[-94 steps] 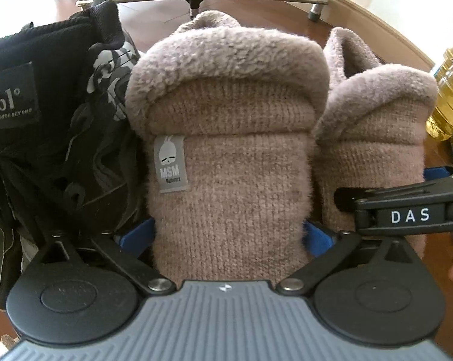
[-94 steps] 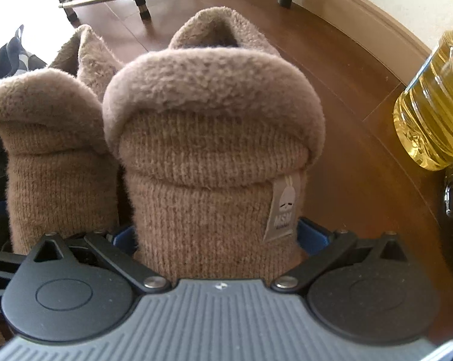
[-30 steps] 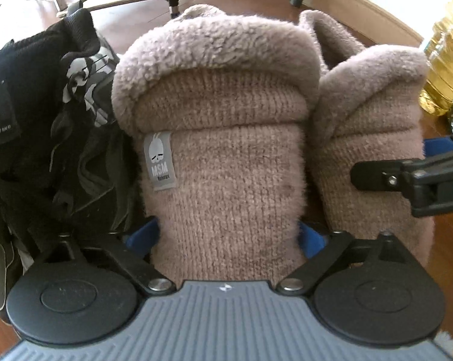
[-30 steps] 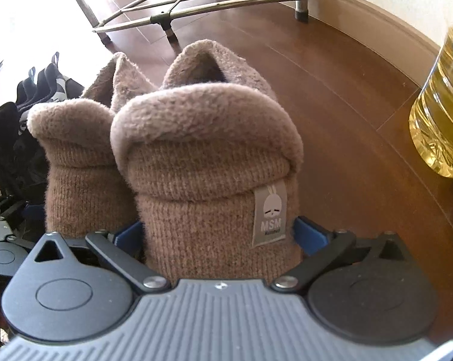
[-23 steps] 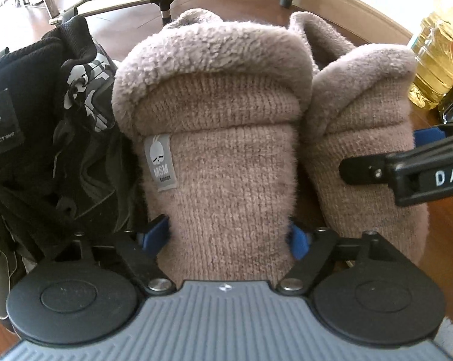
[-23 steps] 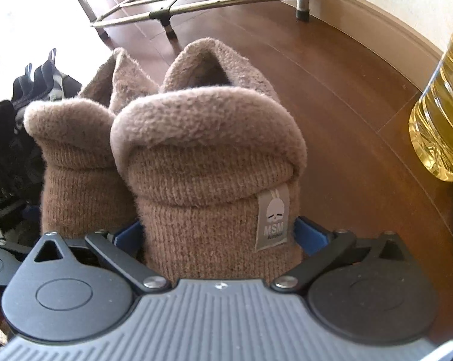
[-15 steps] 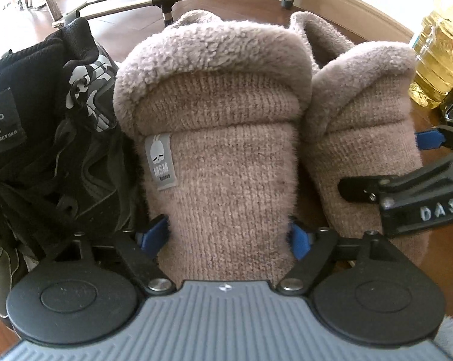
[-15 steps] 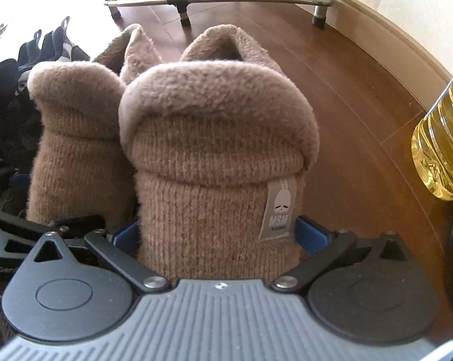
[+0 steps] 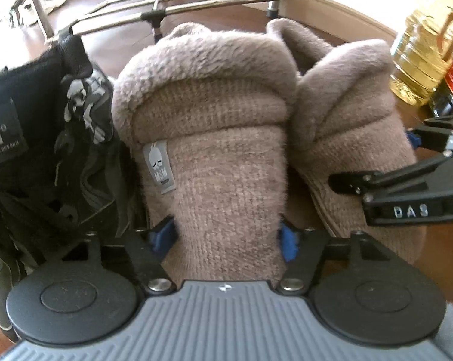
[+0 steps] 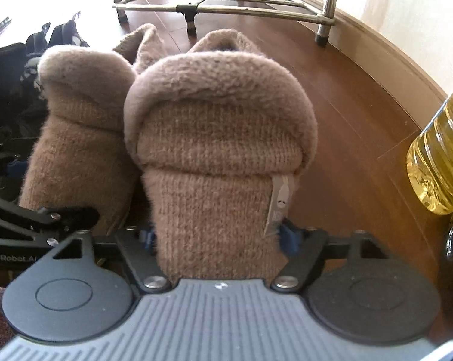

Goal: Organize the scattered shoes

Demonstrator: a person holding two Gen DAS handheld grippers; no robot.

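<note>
Hemmed in on the left by a black sneaker (image 9: 46, 150) touching the left slipper (image 9: 220, 156), blocked ahead by the metal rack (image 10: 226, 3), crowded at right by an oil bottle (image 10: 440, 156), with bare wooden floor (image 10: 352, 114) open only beside the right slipper (image 10: 214, 156).

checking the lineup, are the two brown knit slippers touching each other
Touching. In the left wrist view the left slipper and the right slipper press together along their fleece cuffs, with no floor showing between them there.
</note>
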